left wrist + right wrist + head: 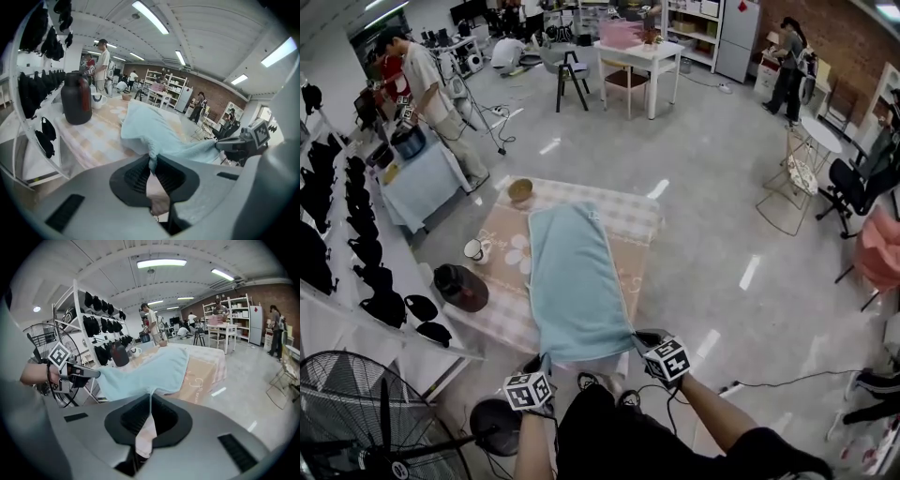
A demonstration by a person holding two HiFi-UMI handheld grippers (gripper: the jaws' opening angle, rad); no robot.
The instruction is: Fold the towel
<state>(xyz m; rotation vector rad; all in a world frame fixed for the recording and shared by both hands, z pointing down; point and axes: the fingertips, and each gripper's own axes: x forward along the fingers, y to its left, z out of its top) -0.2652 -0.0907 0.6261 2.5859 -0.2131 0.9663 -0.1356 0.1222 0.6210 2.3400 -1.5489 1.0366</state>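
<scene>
Towel (572,281), pale blue and soft-napped, lies lengthwise on a table under a pink-and-cream checked cloth (502,323) in the head view. Its two near corners are pinched by the left gripper (544,363) and the right gripper (636,339). By the table's left edge stand a dark rounded jug (459,287) and a white mug (477,249), and a brown bowl (520,190) sits at the far corner. What they hold cannot be made out.

In the left gripper view, the ribbed black pads are pressed together on a bunched corner of the towel. The fabric runs rumpled to the table, with the glossy jug upright beyond.

In the right gripper view, the jaws likewise clamp a thin corner, and the towel sags smoothly toward the left gripper.
</scene>
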